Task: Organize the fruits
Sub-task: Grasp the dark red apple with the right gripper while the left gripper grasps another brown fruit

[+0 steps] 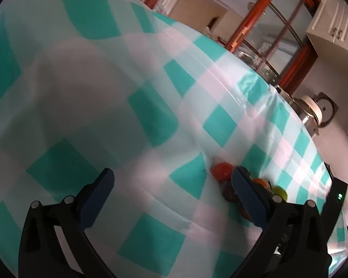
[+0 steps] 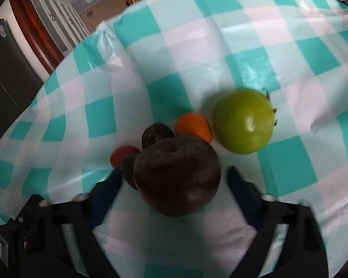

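We are holding the right gripper wide open, its fingers flanking the dark red apple without visibly touching it. Just beyond are lying a dark plum, a red fruit, an orange and a green fruit, all clustered on the checked tablecloth. We are keeping the left gripper open and empty beside the cluster. No container is showing; we are judging sorting barely begun.

The left tongs stand wide open and hold nothing. The right tongs are also spread apart, both pointing forward and down.
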The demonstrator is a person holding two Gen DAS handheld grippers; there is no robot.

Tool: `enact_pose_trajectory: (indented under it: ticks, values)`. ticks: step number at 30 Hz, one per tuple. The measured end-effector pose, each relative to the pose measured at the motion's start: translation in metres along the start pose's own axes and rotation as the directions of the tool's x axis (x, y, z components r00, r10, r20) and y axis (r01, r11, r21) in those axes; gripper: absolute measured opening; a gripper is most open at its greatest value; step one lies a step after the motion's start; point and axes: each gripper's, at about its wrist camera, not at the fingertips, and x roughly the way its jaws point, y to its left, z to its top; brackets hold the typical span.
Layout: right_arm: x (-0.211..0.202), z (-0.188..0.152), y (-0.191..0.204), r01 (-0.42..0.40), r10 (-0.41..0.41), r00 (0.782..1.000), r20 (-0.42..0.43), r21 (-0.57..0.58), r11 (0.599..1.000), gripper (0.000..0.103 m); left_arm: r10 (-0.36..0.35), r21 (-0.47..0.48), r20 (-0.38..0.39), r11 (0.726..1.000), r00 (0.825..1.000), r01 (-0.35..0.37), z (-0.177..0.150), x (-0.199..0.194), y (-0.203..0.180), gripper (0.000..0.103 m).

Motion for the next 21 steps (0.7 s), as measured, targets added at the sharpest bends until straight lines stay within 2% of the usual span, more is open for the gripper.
enact_pose_trajectory:
  ticks: [3, 6, 8, 13, 15, 16, 18, 19, 21]
  values:
    - [-0.007, -0.003, -0.011, -0.036, 0.036, 0.999, 0.005, 0.030, 0.999, 0.067, -0.020, 0.032, -0.030, 0.999, 0.999, 0.021, -0.004, 0.004, -0.007, 0.101]
    - [-0.039, -0.015, -0.028, -0.035, 0.031, 0.997, 0.073, 0.054, 0.998, 0.067, -0.052, 0.086, -0.061, 0.995, 0.997, 0.057, -0.010, 0.007, -0.019, 0.101]
    - [-0.064, -0.029, -0.048, -0.027, 0.017, 0.994, 0.106, 0.089, 0.996, 0.067, -0.075, 0.125, -0.096, 0.988, 0.993, 0.087, -0.015, 0.011, -0.030, 0.101]
    - [-0.120, -0.060, -0.096, 0.026, -0.055, 0.982, 0.179, 0.163, 0.986, 0.067, -0.081, 0.233, -0.168, 0.965, 0.982, 0.120, -0.025, 0.031, -0.068, 0.101]
    - [-0.132, -0.068, -0.111, 0.042, -0.082, 0.978, 0.191, 0.205, 0.978, 0.067, -0.037, 0.292, -0.185, 0.952, 0.982, 0.091, -0.031, 0.041, -0.085, 0.101]
    - [-0.136, -0.072, -0.118, 0.043, -0.088, 0.977, 0.194, 0.229, 0.973, 0.067, -0.016, 0.312, -0.187, 0.947, 0.982, 0.075, -0.033, 0.046, -0.091, 0.099]
    - [-0.142, -0.074, -0.128, 0.034, -0.088, 0.976, 0.199, 0.260, 0.965, 0.067, 0.029, 0.348, -0.213, 0.936, 0.977, 0.048, -0.036, 0.061, -0.104, 0.088]
    - [-0.142, -0.074, -0.129, 0.033, -0.088, 0.976, 0.199, 0.264, 0.964, 0.067, 0.047, 0.359, -0.237, 0.932, 0.970, 0.043, -0.038, 0.070, -0.108, 0.078]
    - [-0.136, -0.073, -0.125, 0.041, -0.088, 0.979, 0.186, 0.244, 0.969, 0.067, 0.058, 0.372, -0.265, 0.927, 0.962, 0.046, -0.040, 0.081, -0.115, 0.069]
